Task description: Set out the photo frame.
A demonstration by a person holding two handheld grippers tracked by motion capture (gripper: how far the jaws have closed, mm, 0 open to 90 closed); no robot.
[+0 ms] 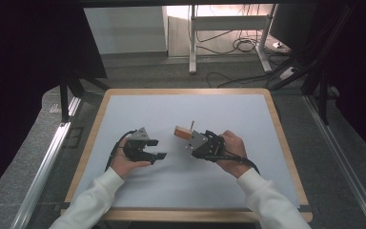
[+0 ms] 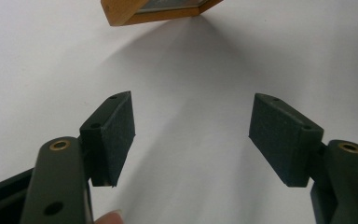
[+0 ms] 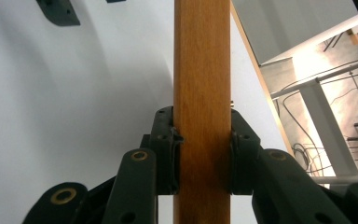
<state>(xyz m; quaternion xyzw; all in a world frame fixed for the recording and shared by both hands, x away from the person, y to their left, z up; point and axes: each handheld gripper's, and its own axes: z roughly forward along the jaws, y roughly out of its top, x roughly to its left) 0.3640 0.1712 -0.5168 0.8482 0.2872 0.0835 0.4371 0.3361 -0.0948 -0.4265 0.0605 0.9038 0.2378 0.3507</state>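
My right gripper [image 1: 187,135] is shut on a wooden block [image 1: 183,132] and holds it a little above the white table top [image 1: 209,109], right of centre. In the right gripper view the block [image 3: 202,84] runs up as a straight brown bar, and both pads [image 3: 168,154] press on its sides. My left gripper [image 1: 158,149] is open to the left of the block, with nothing between its jaws. In the left gripper view the pads [image 2: 116,135] stand wide apart over bare table, and the wooden block [image 2: 135,11] hangs ahead at the top edge.
The white surface has a wooden rim [image 1: 281,138]. Beyond the far edge lie grey floor, loose cables [image 1: 240,45] and a white desk frame [image 1: 193,43]. Dark drapes stand on both sides. A metal rail [image 1: 43,167] runs along the left.
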